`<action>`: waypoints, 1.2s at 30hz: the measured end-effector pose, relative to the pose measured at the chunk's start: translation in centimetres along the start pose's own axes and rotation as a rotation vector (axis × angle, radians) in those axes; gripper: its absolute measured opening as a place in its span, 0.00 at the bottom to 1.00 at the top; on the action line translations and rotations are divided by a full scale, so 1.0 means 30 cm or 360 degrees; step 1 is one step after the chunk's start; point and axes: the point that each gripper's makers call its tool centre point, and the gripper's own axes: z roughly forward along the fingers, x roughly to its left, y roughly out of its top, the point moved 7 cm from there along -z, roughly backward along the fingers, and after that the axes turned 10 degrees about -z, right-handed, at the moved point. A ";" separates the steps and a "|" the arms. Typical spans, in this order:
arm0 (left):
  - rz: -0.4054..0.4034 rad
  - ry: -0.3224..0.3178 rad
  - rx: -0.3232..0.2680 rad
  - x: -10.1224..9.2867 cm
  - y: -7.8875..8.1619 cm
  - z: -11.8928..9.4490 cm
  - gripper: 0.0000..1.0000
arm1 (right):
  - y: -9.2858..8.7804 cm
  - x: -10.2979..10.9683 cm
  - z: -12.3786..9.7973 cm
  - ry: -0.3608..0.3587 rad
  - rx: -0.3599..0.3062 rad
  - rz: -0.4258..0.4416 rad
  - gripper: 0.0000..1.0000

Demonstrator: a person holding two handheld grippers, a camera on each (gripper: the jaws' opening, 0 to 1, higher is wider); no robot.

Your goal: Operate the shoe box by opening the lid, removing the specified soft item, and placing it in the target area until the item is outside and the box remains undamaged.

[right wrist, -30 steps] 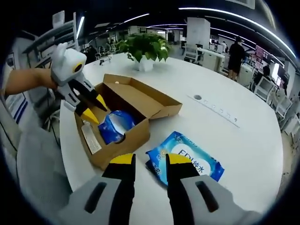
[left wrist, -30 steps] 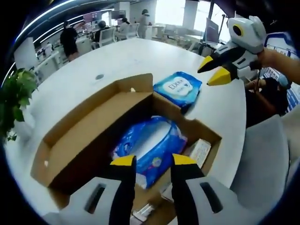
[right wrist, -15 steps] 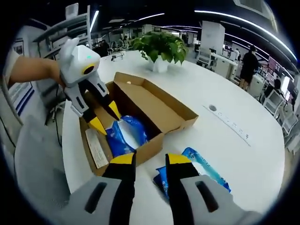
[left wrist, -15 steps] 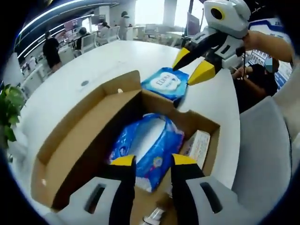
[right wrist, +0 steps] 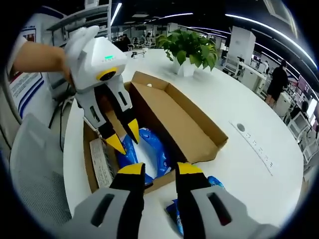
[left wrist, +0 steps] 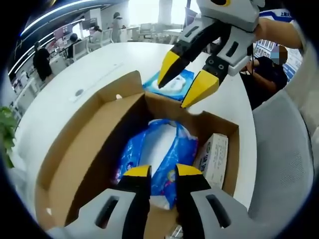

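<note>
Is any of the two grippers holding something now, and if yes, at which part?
Nothing is held. The left gripper hangs open over the blue soft pack in the open shoe box; the right gripper is open above the box's far edge.

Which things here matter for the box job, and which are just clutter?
Job:
- cardboard box, lid open
- blue soft pack inside it
- left tool, open over the pack
- right tool, open above the box

Lying about:
- blue wipes pack on the table
- small white carton in the box
- potted plant

White table carries open shoe box, wipes pack, potted plant.
</note>
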 end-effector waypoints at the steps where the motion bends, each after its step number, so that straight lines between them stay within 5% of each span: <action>1: 0.0001 -0.0004 0.0003 0.002 0.001 0.002 0.16 | 0.001 0.000 0.004 0.0001 0.0004 -0.0004 0.21; 17: -0.0015 -0.0176 0.0113 0.019 -0.002 0.028 0.11 | 0.018 -0.001 0.155 0.0047 0.0104 -0.0065 0.12; 30: 0.0008 -0.0265 0.0116 0.012 0.014 -0.007 0.12 | 0.003 -0.002 0.193 0.0081 0.0174 -0.0054 0.11; 36: 0.0100 -0.0239 0.0206 0.015 -0.002 0.008 0.00 | -0.006 -0.008 0.196 0.0063 0.0198 -0.0082 0.02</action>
